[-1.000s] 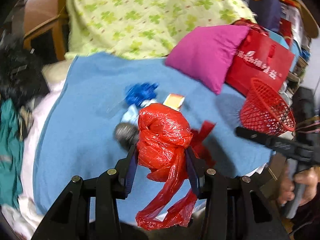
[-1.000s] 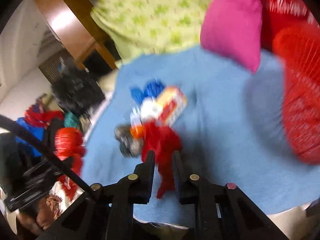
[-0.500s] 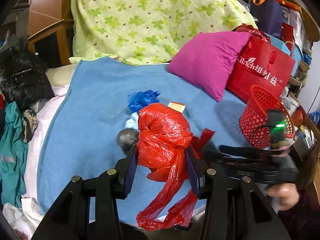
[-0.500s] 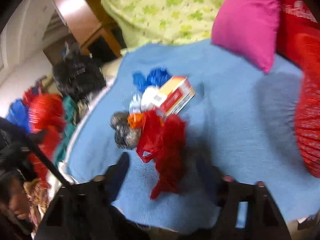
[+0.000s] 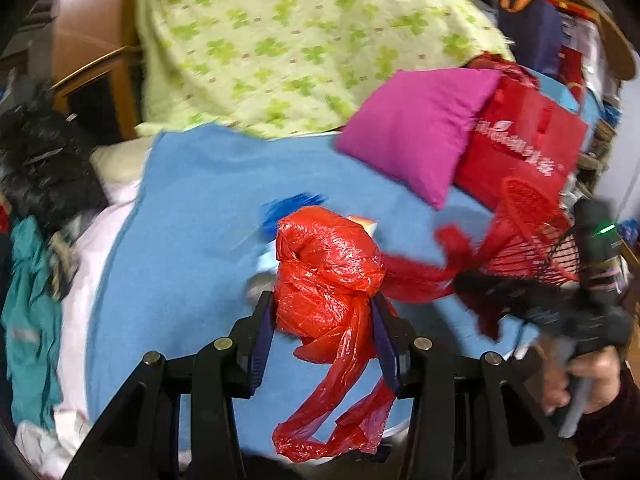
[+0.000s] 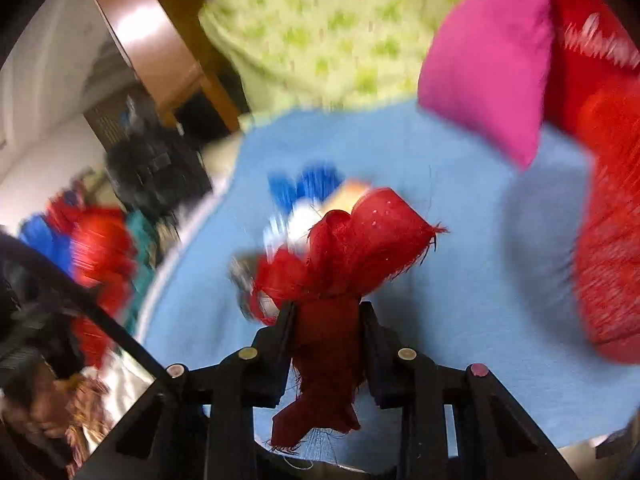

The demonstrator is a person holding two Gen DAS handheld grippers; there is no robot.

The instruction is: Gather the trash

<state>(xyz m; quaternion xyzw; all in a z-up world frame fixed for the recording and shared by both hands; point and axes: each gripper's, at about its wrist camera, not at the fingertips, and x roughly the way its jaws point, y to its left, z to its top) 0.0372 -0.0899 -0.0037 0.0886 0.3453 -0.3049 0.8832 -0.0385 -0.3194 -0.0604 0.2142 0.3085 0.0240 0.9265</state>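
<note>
My left gripper (image 5: 324, 312) is shut on a crumpled red plastic bag (image 5: 328, 268), whose tail hangs below the fingers. A frayed red cloth scrap (image 6: 360, 248) is pinched in my right gripper (image 6: 326, 312), which is shut and holds it above the blue blanket (image 6: 460, 264). In the left wrist view the right gripper (image 5: 472, 288) is a dark blur at the right with the cloth (image 5: 416, 272) trailing from it. More litter lies on the blanket behind: a blue plastic bag (image 6: 308, 184), a small box (image 6: 348, 196) and a grey lump (image 6: 240, 276).
A red mesh basket (image 5: 536, 232) lies tipped on the blanket's right edge, beside a red paper bag (image 5: 520, 152) and a pink pillow (image 5: 416, 140). A green patterned quilt (image 5: 300, 48) is piled at the back. Dark clothes (image 5: 44, 168) sit at the left. A hand (image 5: 588, 376) grips the right tool.
The right gripper opened over the red cloth, then closed on it and lifted it off the blanket. The left gripper kept its hold on the red bag and rose a little.
</note>
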